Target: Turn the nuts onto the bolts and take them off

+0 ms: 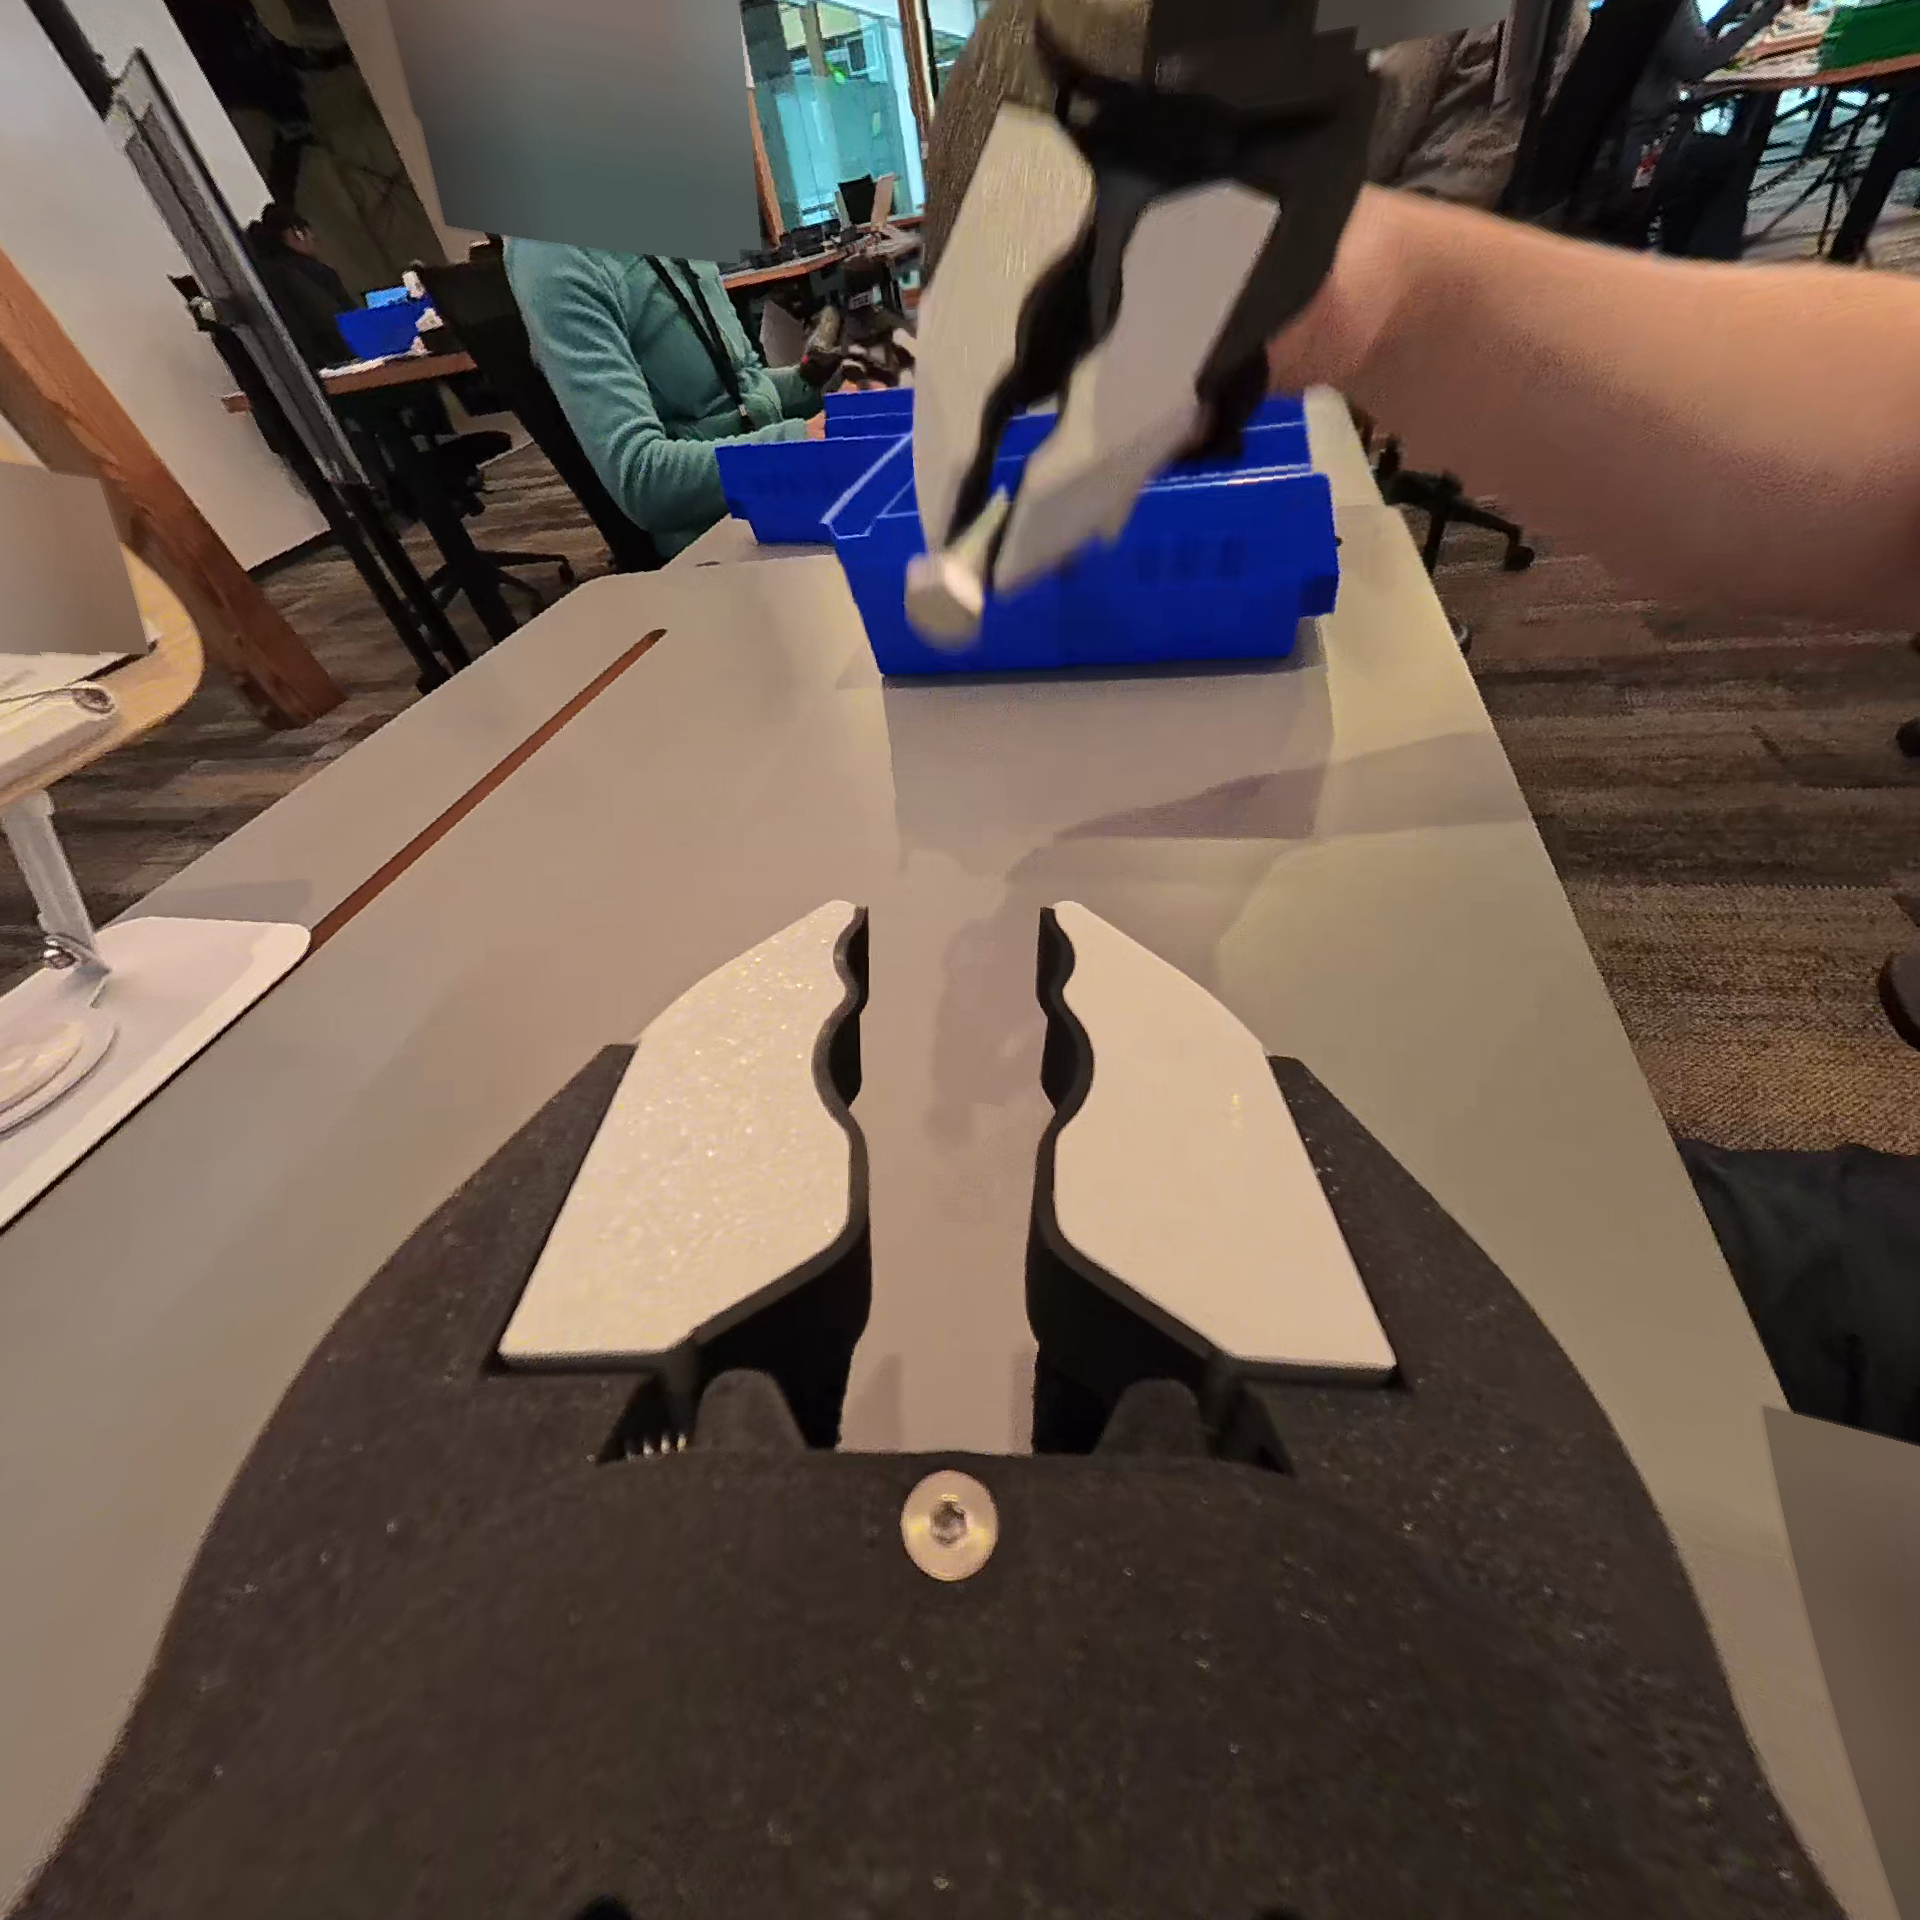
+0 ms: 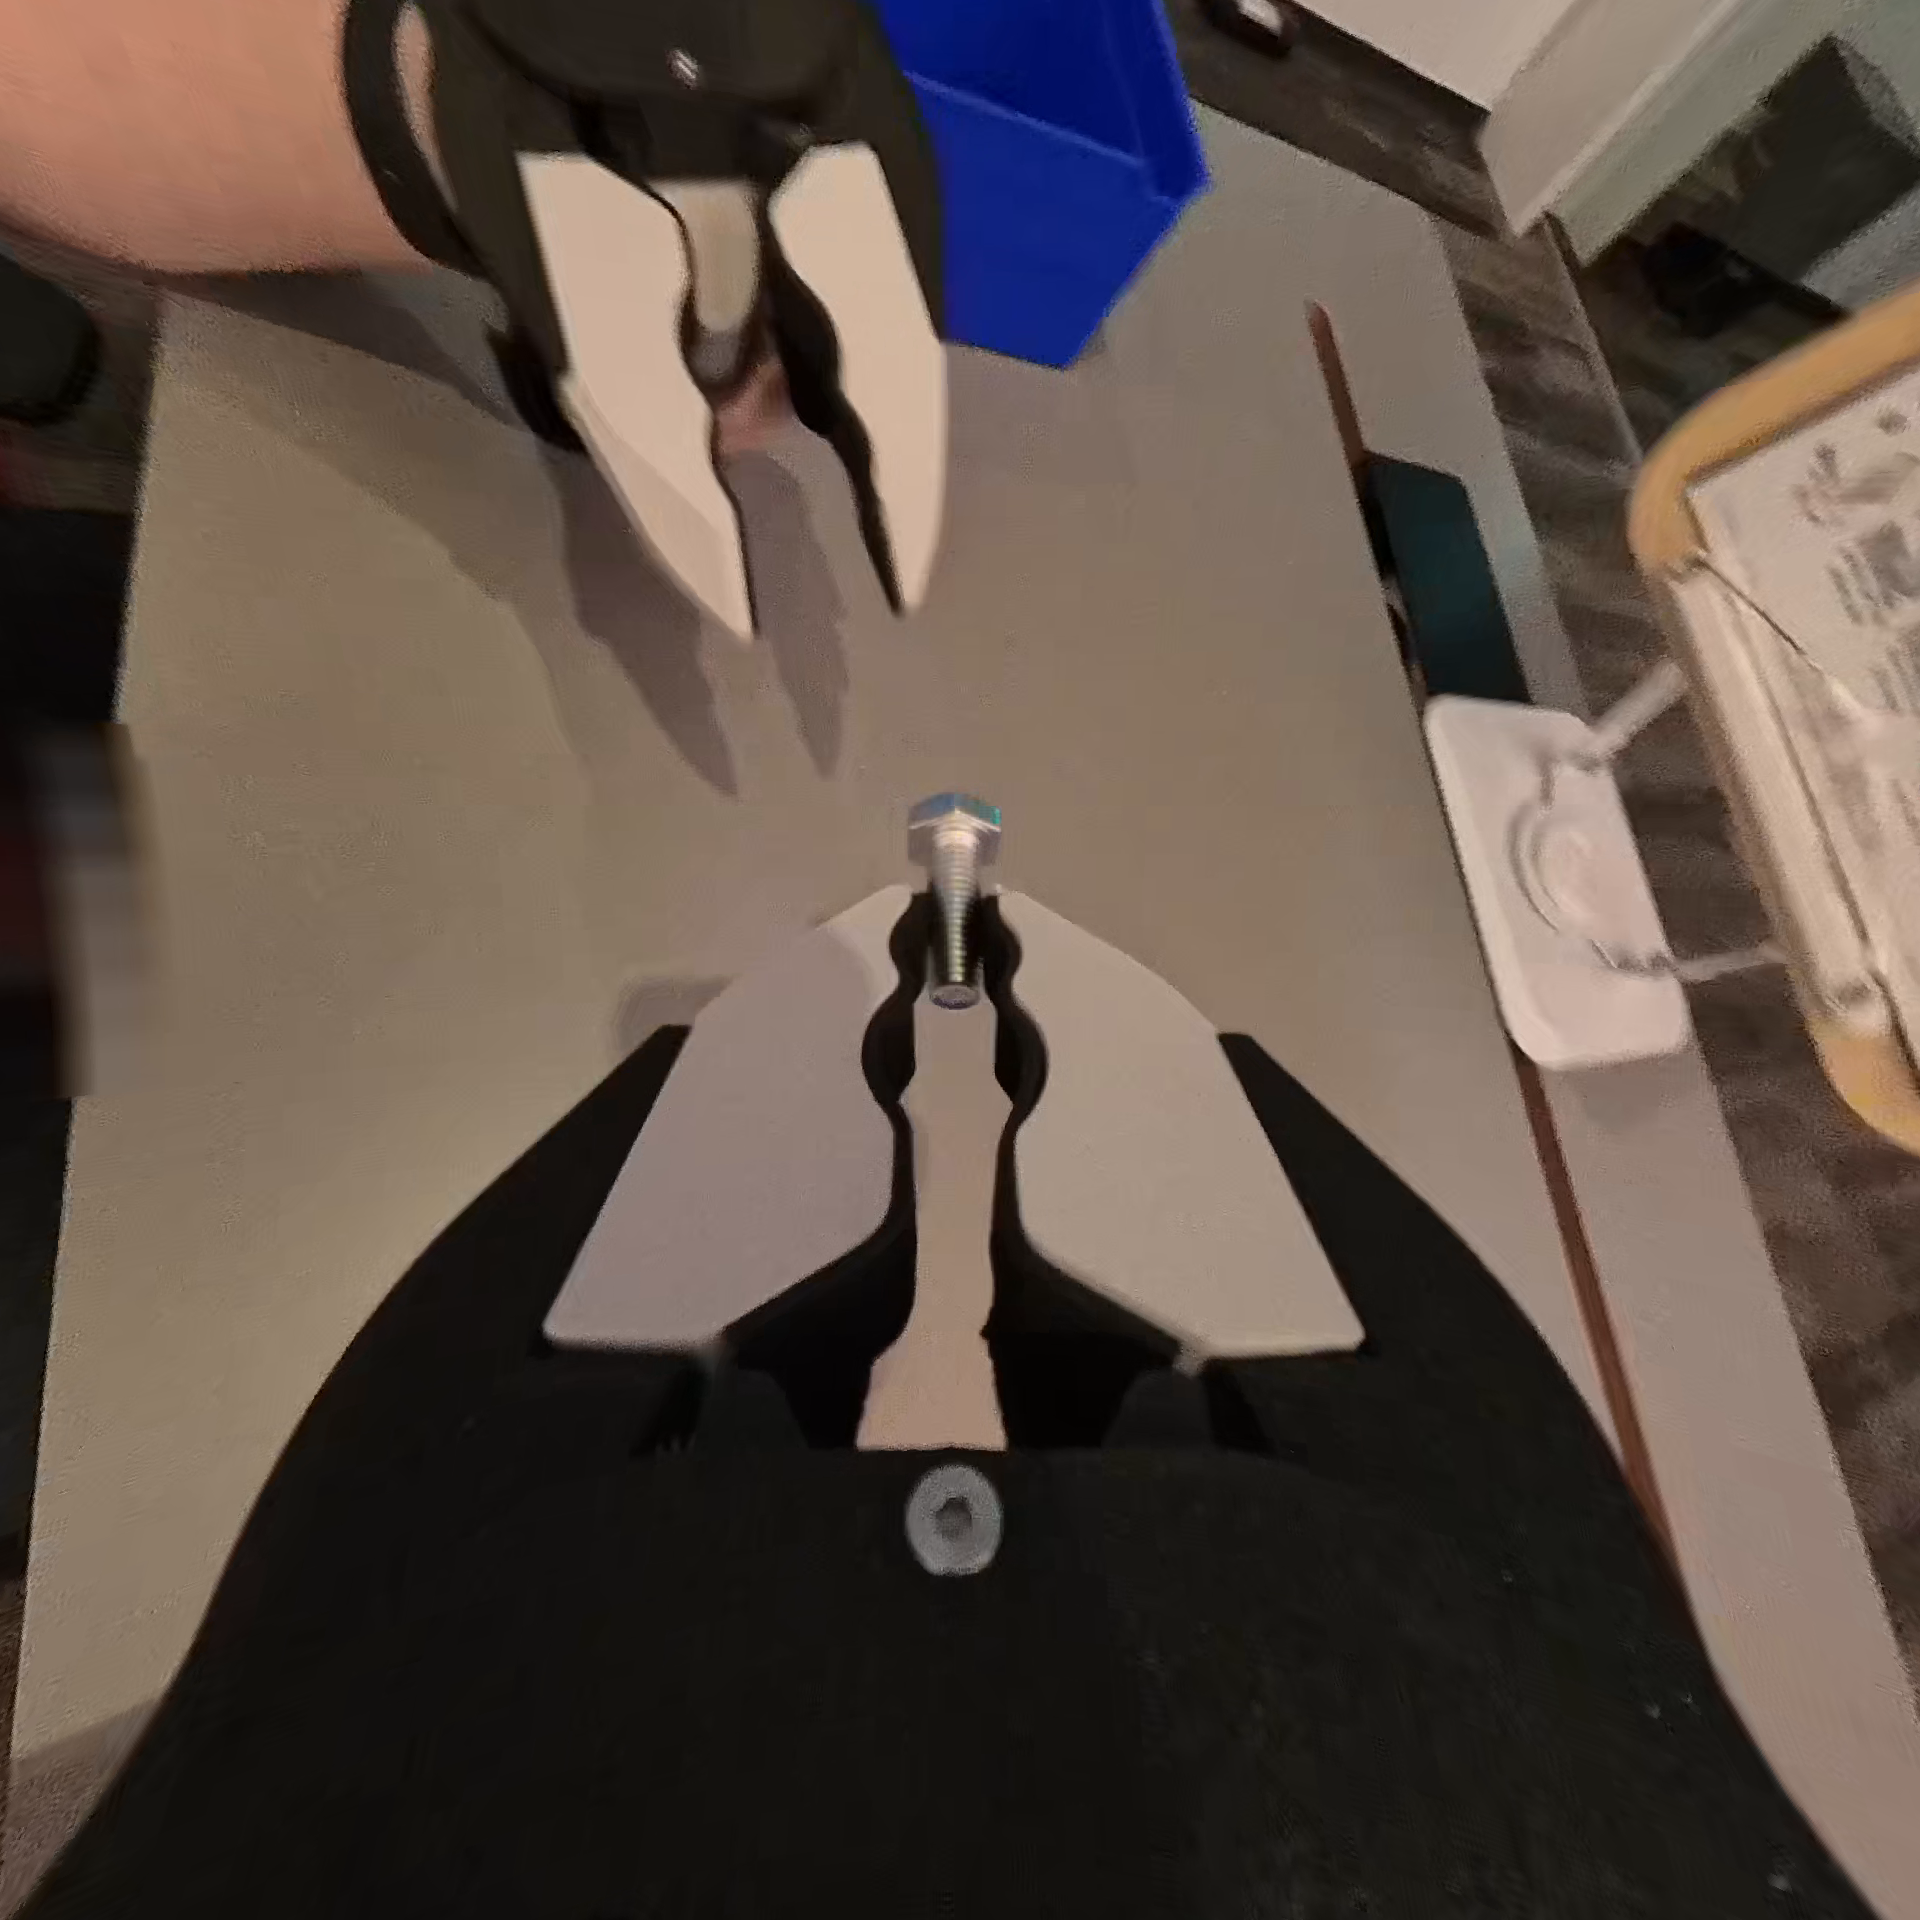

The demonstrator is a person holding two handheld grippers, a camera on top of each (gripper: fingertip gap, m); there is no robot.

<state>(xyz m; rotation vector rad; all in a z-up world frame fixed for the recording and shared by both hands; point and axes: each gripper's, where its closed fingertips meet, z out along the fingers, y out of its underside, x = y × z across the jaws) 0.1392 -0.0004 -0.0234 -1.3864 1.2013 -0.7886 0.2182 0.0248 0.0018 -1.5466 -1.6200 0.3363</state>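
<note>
right gripper has its jaws clamped on the bolt, shank lying along the jaws w/ hex head poking out front twd the left gripper, whose jaws are narrowly parted & empty, no nut visible

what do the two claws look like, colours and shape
Both match: the left claw and right claw have a black grainy body, two flat pale grey fingers with wavy black inner edges, and one silver screw at the base. The forearms behind them are bare, sleeveless.
</note>
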